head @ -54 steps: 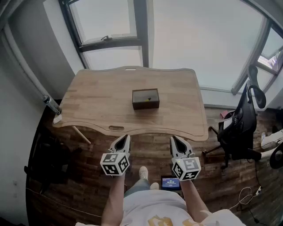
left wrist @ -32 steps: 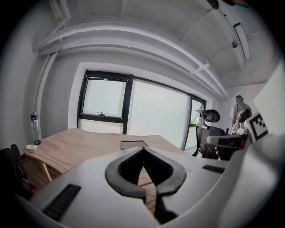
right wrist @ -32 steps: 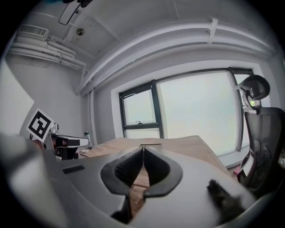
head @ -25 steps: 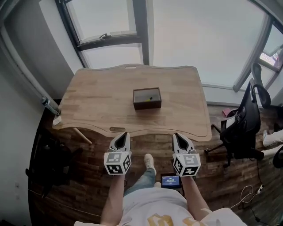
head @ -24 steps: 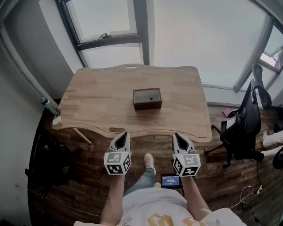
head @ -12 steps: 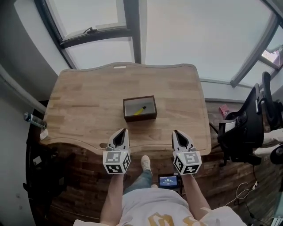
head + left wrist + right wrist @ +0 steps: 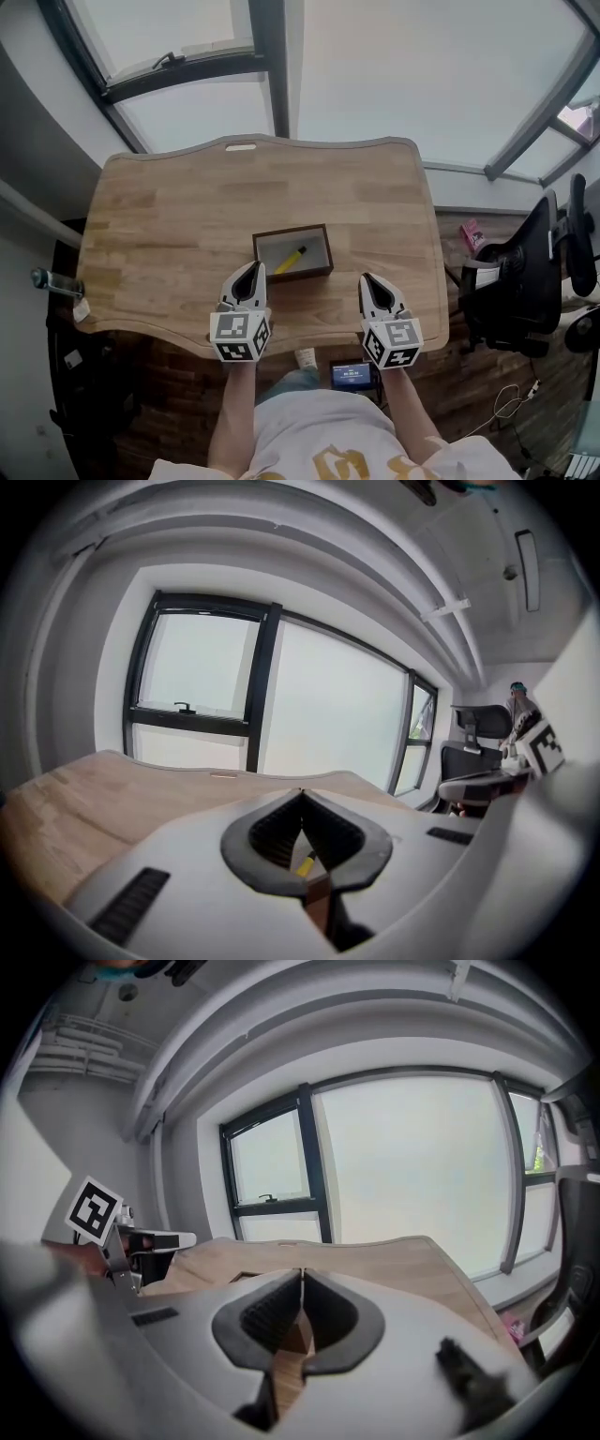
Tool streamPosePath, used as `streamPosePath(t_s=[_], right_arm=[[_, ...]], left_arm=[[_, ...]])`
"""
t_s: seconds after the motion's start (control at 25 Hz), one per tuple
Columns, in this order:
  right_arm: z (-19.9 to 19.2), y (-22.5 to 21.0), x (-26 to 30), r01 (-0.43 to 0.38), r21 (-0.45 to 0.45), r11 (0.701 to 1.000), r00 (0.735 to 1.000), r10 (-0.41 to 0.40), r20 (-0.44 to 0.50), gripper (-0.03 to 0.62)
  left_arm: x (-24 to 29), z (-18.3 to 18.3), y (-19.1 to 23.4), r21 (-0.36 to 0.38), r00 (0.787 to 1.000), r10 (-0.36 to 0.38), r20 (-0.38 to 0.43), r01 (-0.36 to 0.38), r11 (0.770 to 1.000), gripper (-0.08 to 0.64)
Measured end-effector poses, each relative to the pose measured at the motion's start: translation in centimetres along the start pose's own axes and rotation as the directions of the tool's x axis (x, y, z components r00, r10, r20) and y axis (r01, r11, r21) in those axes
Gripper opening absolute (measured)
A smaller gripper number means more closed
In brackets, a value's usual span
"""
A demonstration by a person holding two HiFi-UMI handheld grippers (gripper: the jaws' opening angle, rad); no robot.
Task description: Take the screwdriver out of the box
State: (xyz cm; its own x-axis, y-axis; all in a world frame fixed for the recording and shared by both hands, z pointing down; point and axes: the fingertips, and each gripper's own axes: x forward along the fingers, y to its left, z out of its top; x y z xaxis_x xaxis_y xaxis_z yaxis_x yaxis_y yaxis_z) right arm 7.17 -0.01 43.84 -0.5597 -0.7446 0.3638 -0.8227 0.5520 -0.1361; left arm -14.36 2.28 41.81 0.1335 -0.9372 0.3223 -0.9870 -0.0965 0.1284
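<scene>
- Left gripper (image 7: 249, 270) and right gripper (image 7: 367, 281) were both clamped fully together, holding nothing.
- Screwdriver (image 7: 290, 260) lay inside the box (image 7: 324, 251), near the middle of the worktop's (image 7: 169, 225) front edge.

Matt light wood for the table (image 7: 169, 216), grain showing. Darker wood-look walls on the box (image 7: 292, 274). Smooth grey plastic on left gripper (image 7: 249, 268) and right gripper (image 7: 368, 279), ribbed matt black pads (image 7: 272, 832).
</scene>
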Motion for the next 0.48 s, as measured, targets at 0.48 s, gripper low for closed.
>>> streamPosePath(t_s=[0.48], right_arm=[[1.8, -1.0, 2.5, 0.033, -0.016, 0.999, 0.999, -0.033, 0.011, 0.032]], left_arm=[[2.6, 1.2, 2.0, 0.009, 1.0, -0.009, 0.002, 0.009, 1.0, 0.014]])
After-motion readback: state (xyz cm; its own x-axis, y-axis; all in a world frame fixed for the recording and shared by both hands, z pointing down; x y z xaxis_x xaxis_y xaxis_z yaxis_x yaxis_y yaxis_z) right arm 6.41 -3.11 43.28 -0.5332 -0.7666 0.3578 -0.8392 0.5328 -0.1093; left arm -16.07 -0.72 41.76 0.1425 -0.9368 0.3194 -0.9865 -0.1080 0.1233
